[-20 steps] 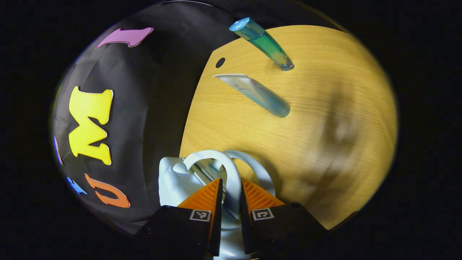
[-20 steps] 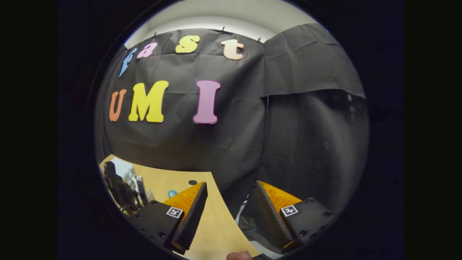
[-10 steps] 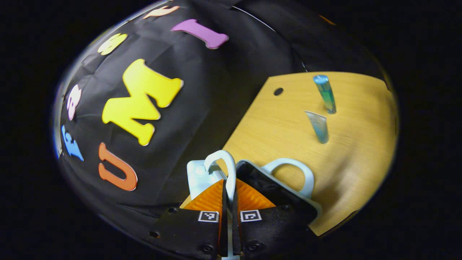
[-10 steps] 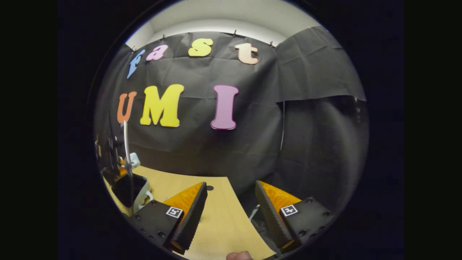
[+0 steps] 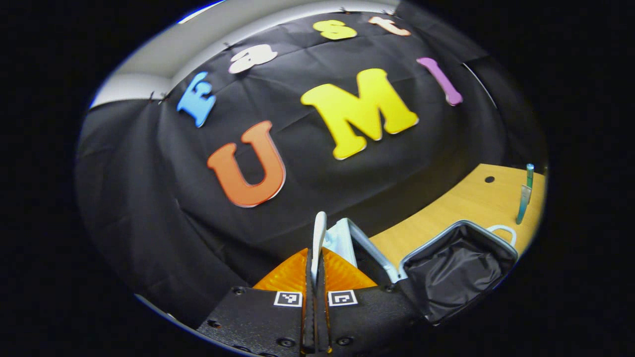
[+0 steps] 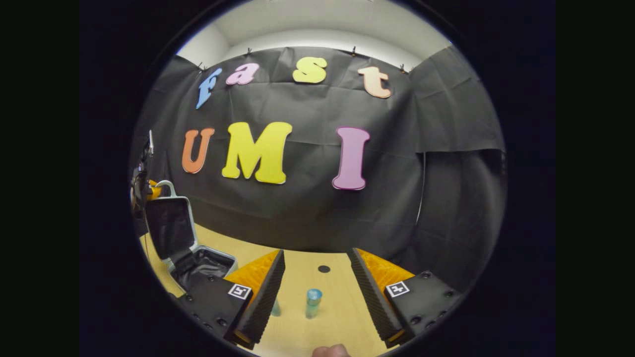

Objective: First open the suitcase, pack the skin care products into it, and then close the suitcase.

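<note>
The left gripper (image 5: 315,277) is clenched on the white lid handle (image 5: 318,238) of the small suitcase (image 5: 459,258), both fingers pressed flat against the thin loop, which sticks up between them. The lid (image 5: 342,240) stands raised beside the gripper, pale outside with a metal rim. In the left gripper view the suitcase's base lies open on the wooden desk (image 5: 446,208), lined in crinkled black fabric, with a second white handle (image 5: 502,231) on its far side.

In the right gripper view the same suitcase (image 6: 196,248) sits near the desk's left edge, lid (image 6: 168,225) upright and hinged back, dark lining facing the camera, with the left gripper (image 6: 141,186) up at the lid's top.

The right gripper (image 6: 315,285) hangs released, fingers wide apart, nothing between them. Through the gap stands a blue-green bottle (image 6: 313,302) with a light blue cap, upright on the desk (image 6: 297,327). Just to its left a second teal product (image 6: 275,308) peeks out, half hidden behind a finger. In the left gripper view both skin care products, the bottle (image 5: 529,174) and a tube (image 5: 522,204), stand near the desk's far edge, beyond the suitcase and clear of it. A round dark hole (image 5: 489,179) marks the desk close to the back edge.

Any print on the products is too small to read. The gripper bodies carry small square black-and-white markers (image 5: 289,298).

A fingertip (image 6: 330,351) shows at the bottom of the right gripper view.
</note>
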`<state>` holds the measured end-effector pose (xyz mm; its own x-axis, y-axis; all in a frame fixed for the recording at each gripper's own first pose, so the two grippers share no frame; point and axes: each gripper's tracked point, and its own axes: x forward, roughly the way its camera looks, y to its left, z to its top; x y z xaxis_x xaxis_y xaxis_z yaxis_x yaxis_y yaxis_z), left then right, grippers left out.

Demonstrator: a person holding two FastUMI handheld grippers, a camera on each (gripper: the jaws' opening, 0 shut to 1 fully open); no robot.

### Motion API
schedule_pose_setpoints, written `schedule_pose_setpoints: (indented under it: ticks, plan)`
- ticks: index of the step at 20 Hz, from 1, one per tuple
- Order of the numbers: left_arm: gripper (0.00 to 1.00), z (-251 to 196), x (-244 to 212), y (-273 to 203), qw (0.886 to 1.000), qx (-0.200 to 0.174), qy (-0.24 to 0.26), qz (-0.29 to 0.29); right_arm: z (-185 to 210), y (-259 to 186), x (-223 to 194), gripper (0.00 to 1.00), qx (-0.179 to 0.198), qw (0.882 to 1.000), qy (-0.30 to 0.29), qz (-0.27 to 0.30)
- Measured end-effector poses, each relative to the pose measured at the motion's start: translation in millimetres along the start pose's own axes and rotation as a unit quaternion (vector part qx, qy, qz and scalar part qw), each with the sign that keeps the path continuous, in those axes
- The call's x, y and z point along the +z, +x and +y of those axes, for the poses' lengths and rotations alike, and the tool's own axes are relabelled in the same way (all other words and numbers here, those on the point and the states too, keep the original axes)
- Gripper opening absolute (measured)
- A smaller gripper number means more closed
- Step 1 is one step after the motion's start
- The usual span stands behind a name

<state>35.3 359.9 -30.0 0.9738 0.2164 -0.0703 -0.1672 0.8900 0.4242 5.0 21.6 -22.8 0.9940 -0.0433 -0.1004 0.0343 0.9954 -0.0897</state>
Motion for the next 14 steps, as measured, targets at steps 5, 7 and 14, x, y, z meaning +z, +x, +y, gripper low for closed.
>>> schedule_pose_setpoints:
  ticks: [5,7,14]
  plan:
    - [0.07,38.8,-105.9,54.6,0.985,0.027,-0.153,0.081,21.9,1.7,1.0,0.8,0.005,0.999,-0.032,0.012]
    - [0.08,28.7,-137.4,78.0,0.976,0.018,-0.186,0.11,32.6,1.5,-7.3,0.8,0.011,0.999,-0.043,0.021]
    - [0.17,-0.7,-214.4,86.9,0.943,-0.01,-0.274,0.191,54.0,3.8,-19.9,0.79,0.03,0.997,-0.061,0.044]
